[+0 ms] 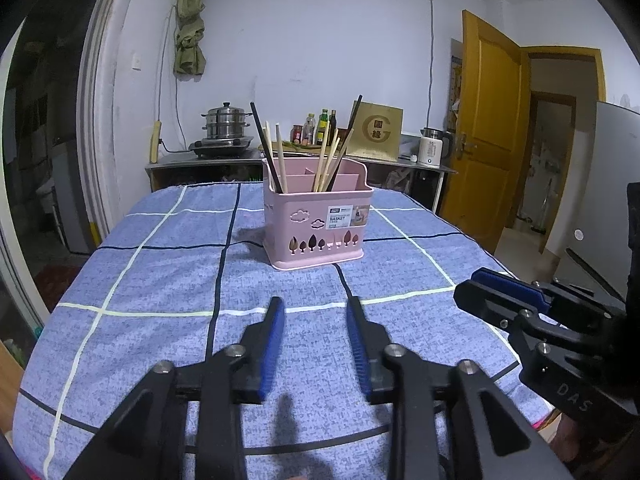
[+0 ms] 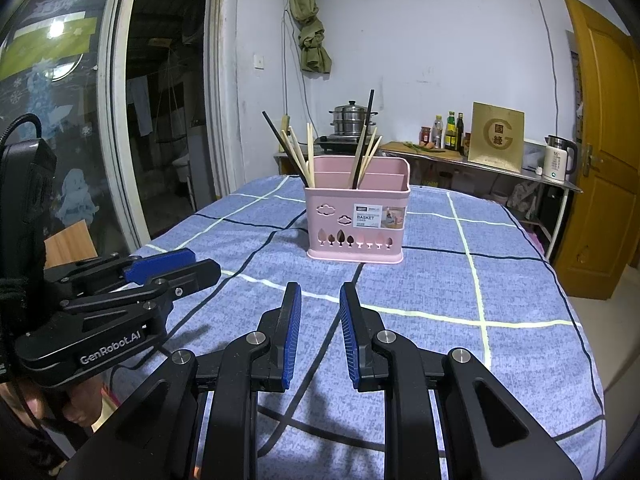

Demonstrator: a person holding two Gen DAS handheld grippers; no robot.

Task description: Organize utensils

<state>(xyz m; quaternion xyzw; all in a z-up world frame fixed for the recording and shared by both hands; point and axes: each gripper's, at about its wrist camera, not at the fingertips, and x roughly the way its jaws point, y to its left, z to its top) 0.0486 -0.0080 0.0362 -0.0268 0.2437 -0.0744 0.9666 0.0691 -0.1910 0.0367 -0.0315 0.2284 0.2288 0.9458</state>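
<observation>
— Left wrist view first: what did the left gripper [image 1: 315, 306] have?
— Nothing. Its blue pads [image 1: 273, 344] stood clearly apart over the checked blue tablecloth [image 1: 168, 280], with only cloth showing between them.
— And the right gripper [image 2: 320, 292]?
— Its jaws were parted by a narrower gap, and they were empty too. Both grippers hung side by side above the near end of the table, well short of the pink utensil basket [image 1: 316, 220].
— Where was that basket?
— It stood upright near the middle of the cloth, label facing us. Pale wooden chopsticks [image 1: 326, 160] and two black chopsticks [image 1: 267, 148] leaned in its compartments, one bunch at the left and one nearer the middle.
— And behind it?
— A steel counter [image 2: 480, 162] along the wall held a stacked steamer pot [image 1: 226, 122], bottles [image 2: 450, 130] and a white kettle [image 2: 558, 158].
</observation>
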